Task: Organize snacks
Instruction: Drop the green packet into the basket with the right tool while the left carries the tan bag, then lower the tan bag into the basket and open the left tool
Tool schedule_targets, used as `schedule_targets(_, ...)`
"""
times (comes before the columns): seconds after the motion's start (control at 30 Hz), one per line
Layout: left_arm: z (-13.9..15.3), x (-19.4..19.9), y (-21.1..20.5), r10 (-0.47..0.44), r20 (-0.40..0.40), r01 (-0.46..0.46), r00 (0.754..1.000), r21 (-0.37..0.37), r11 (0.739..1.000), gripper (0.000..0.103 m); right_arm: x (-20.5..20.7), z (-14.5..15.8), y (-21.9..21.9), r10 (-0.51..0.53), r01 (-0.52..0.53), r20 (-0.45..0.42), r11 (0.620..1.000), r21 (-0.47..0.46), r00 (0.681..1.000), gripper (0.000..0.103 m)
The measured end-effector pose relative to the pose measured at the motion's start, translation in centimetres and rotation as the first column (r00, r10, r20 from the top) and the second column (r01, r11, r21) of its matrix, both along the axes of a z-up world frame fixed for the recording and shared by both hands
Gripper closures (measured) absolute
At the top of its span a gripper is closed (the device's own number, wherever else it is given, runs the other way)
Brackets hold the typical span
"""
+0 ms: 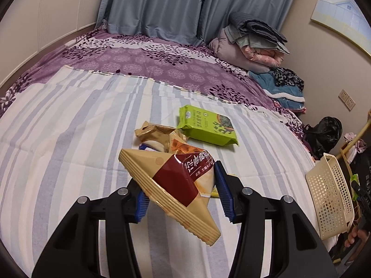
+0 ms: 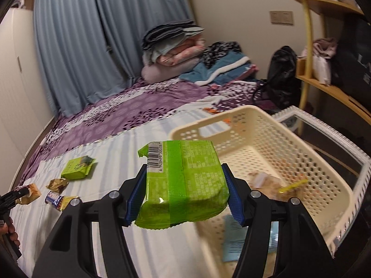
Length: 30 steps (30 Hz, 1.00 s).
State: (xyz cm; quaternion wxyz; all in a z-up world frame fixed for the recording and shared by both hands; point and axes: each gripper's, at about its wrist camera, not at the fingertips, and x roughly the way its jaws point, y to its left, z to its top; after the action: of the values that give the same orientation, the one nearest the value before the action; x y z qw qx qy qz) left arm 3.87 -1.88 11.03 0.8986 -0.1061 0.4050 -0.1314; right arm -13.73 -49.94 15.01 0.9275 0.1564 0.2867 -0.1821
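Observation:
My left gripper (image 1: 183,192) is shut on a tan and dark red snack bag (image 1: 176,185), held above the striped sheet. Beyond it lie a crumpled gold wrapper (image 1: 155,132) and a green seaweed pack (image 1: 206,125). My right gripper (image 2: 183,194) is shut on another green snack pack (image 2: 183,183), barcode side up, held just left of the cream perforated basket (image 2: 289,162). The basket holds a few snacks (image 2: 276,185). In the right wrist view the green pack (image 2: 77,168), gold wrapper (image 2: 56,183) and a blue and yellow packet (image 2: 59,200) lie on the bed at left.
The bed has a striped sheet (image 1: 69,139) over a purple floral cover (image 1: 139,58). Folded blankets (image 1: 252,41) are stacked at the far corner by blue curtains (image 1: 162,4). A black bag (image 2: 280,76), a wooden shelf (image 2: 329,88) and a white-framed glass panel (image 2: 324,139) stand right of the basket.

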Motion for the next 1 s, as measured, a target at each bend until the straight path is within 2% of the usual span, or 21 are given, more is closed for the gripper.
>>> schedule_targets(0.17,0.8,-0.4,-1.7,-0.028,0.012,0.028,1.000,-0.001,1.000,0.051,-1.9,-0.9,-2.3,-0.070,0.070,-0.004,0.997,0.032,0.998,0.041)
schedule_targets(0.43,2.2,-1.0,-3.5,-0.053,0.035,0.053,0.998,0.007,0.999,0.051,-3.5,-2.1,-4.4,-0.123,0.125,-0.033,0.990,0.059,0.992,0.040)
schedule_targets(0.5,2.6,-1.1,-3.9,-0.063,0.040,0.063,0.997,0.008,0.998,0.051,-4.0,-2.4,-4.9,-0.137,0.139,-0.039,0.988,0.063,0.990,0.036)
schedule_targets(0.73,3.3,-1.5,-6.3,-0.104,0.050,0.104,0.993,0.013,0.995,0.051,-5.6,-2.5,-6.1,-0.167,0.168,-0.021,0.983,0.077,0.986,0.036)
schedule_targets(1.0,4.6,-1.9,-9.1,-0.152,0.068,0.151,0.986,0.021,0.988,0.051,-7.3,-2.0,-7.0,-0.202,0.201,0.024,0.978,0.062,0.979,0.024)
